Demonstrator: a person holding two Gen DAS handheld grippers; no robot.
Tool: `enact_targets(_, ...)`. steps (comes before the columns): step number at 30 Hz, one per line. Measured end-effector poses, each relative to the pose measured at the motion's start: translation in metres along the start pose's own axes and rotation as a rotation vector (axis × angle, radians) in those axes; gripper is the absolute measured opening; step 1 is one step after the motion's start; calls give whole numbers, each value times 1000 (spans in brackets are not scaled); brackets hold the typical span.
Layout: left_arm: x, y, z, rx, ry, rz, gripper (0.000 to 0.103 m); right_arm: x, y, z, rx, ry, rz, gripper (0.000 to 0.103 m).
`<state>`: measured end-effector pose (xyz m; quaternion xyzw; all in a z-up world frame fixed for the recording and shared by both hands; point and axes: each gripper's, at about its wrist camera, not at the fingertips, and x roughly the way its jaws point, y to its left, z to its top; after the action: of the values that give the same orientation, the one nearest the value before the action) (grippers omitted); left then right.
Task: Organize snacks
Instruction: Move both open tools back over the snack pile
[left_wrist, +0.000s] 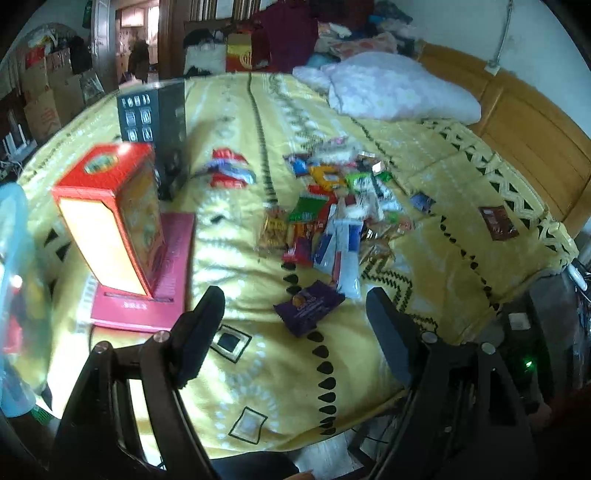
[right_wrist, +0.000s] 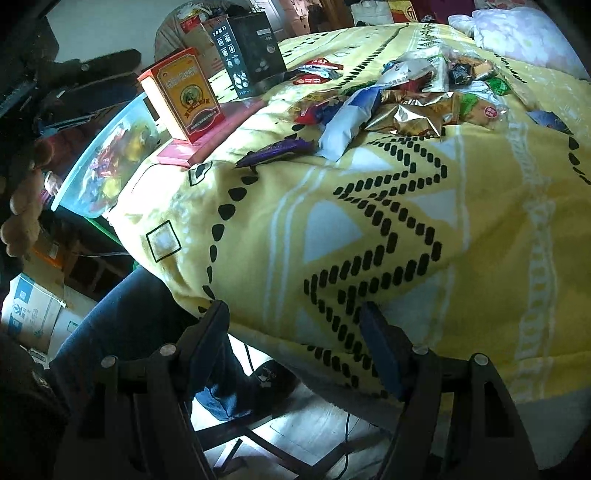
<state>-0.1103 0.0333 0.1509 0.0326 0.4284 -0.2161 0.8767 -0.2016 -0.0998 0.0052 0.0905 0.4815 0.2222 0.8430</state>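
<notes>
A heap of several wrapped snacks (left_wrist: 343, 206) lies mid-bed on the yellow blanket (left_wrist: 236, 229); the right wrist view shows the same heap (right_wrist: 406, 99). A purple snack packet (left_wrist: 308, 308) lies apart at the near side, just beyond my left gripper (left_wrist: 295, 314), which hangs open and empty over the blanket. In the right wrist view the purple packet (right_wrist: 277, 149) lies well ahead. My right gripper (right_wrist: 295, 325) is open and empty at the bed's near edge. A clear plastic bin (right_wrist: 107, 155) holding snacks sits left of the bed.
A red-and-orange box (left_wrist: 110, 218) stands on a flat pink box (left_wrist: 155, 295), with a black box (left_wrist: 155, 122) behind. A brown packet (left_wrist: 498, 223) lies far right. A pillow (left_wrist: 399, 88) and wooden headboard (left_wrist: 524, 122) are beyond. A person's leg (right_wrist: 147, 314) stands by the bed.
</notes>
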Motion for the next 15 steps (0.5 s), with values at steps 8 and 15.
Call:
enact_targets(8,52,17,31,-99,41,-96,79,-8,-16,1,88,-56,-25,76)
enact_targets(15,123,15,60,-61,94,7,62,-4,-23,3,119,-42,-17,76)
